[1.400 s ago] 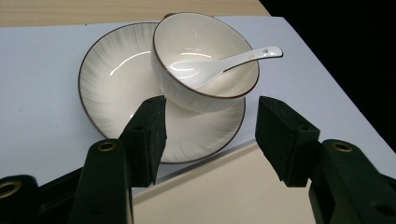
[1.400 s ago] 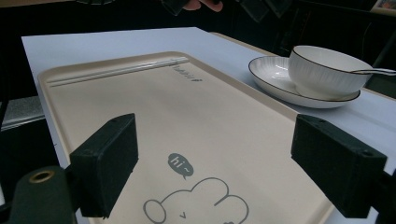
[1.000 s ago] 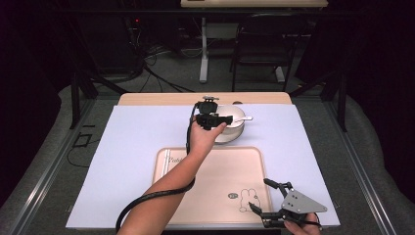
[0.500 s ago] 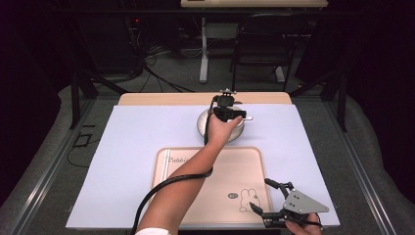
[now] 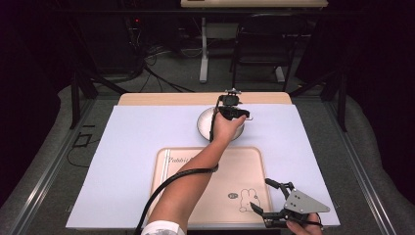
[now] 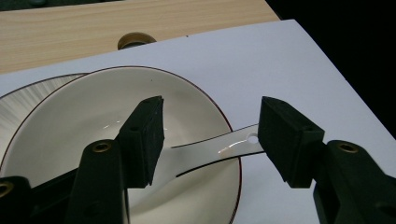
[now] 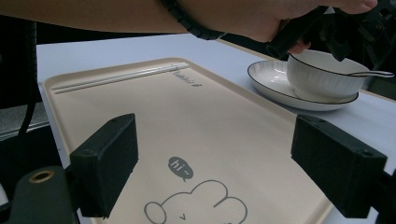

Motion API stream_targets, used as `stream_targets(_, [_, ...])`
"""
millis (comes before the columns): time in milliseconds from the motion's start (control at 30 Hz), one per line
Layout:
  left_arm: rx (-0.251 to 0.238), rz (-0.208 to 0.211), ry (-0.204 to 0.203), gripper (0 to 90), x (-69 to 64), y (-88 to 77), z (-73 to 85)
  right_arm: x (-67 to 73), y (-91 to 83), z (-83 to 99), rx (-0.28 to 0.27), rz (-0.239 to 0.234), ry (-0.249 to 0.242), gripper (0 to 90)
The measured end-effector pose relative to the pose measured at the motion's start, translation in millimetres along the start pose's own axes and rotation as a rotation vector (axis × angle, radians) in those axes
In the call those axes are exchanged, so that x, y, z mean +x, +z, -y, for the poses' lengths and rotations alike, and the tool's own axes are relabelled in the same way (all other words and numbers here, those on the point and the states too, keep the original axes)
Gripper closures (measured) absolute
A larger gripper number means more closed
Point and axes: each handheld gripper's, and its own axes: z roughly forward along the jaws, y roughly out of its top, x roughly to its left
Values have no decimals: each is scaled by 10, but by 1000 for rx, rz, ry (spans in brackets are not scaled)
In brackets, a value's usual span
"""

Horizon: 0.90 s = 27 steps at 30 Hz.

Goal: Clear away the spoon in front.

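The left hand-held gripper [image 6: 208, 135] is hovering over the bowl [image 6: 84, 126], jaws released and straddling the spoon [image 6: 219, 149] handle lying across the bowl's rim. The bowl is sitting on a plate [image 7: 275, 88] beyond the tray [image 5: 254, 166]. The right hand-held gripper [image 7: 229, 161] is gaping, released, above the tray's near corner.

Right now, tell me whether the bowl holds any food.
Empty of food: the bowl shows a bare white inside, with just a spoon resting in it, handle over the rim.

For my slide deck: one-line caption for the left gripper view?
Open left gripper poised over a white spoon resting in a white bowl.
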Motion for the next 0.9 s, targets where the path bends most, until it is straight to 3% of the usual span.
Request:
stream_targets(267, [14,0,8,413,7,65,8,-9,0,1,-3,1,-5,145])
stream_targets(900, [65,-30,86,411,-7,-73,75,-6,5,0,-2,-1,-2,145])
